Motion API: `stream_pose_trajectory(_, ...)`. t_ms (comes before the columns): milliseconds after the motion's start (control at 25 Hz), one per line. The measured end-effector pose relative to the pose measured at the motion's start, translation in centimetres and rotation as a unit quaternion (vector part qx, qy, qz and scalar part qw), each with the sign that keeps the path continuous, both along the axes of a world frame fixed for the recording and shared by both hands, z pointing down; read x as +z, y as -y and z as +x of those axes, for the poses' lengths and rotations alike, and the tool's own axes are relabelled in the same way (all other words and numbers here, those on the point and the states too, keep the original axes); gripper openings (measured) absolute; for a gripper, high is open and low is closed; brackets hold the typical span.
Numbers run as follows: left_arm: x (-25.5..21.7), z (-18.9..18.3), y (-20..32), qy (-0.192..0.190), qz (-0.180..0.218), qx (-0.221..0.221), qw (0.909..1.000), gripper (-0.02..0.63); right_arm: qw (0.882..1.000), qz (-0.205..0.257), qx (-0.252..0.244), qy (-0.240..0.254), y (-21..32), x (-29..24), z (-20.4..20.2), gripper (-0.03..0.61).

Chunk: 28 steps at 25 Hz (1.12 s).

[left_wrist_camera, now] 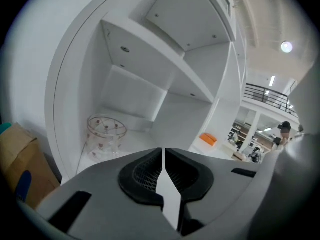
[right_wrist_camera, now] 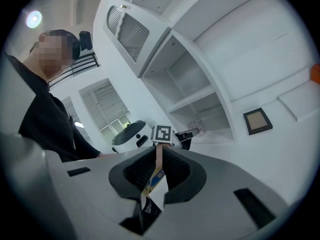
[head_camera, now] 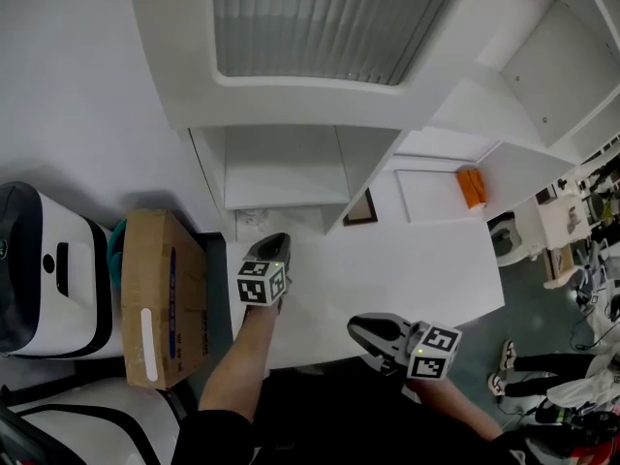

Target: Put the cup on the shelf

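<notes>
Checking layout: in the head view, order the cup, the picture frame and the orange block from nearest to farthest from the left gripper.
From the left gripper:
1. cup, just ahead, low in the shelf.
2. picture frame, to the right, by the shelf's side.
3. orange block, far right.

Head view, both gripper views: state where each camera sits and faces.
Head view: on the head, steeply down at table, forearms, left gripper, right gripper.
Left gripper view: on it, facing the cup on the shelf; own jaws.
Right gripper view: on it, facing the left gripper; own jaws, torso.
Both gripper views share the cup.
</notes>
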<state>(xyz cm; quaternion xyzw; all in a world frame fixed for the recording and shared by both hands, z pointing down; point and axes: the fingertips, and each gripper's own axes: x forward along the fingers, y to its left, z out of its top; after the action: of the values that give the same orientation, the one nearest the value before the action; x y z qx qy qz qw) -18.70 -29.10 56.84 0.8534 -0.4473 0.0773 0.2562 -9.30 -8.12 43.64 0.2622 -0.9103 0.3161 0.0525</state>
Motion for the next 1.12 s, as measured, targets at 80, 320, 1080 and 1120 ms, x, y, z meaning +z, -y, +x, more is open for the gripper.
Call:
stream_pose_trajectory(80,-1.2,1.0,-1.4,-0.018,0.003,0.013,0.9998,0.029,1.000,0.004,-0.003,0.009,0.3,-0.2,-0.5,0.018)
stream_pose_trajectory(320,-4.7,2.6,-6.6,-0.051,0.008,0.031,0.9981,0.029,0.999,0.020,-0.039,0.028,1.4,-0.9,-1.1,0.018)
stream_pose_trajectory(1080,-15.6,5.9,-13.2,-0.010,0.082,0.065,0.9945,0.029,0.990,0.086,-0.103,0.047,5.0,-4.3,1.2,0.018)
stream_pose_trajectory(1120,-16.2,6.1,-13.5,-0.013,0.086,0.069,0.9938,0.029,0.989,0.088,-0.101,0.057,5.1,-4.7,1.3,0.018)
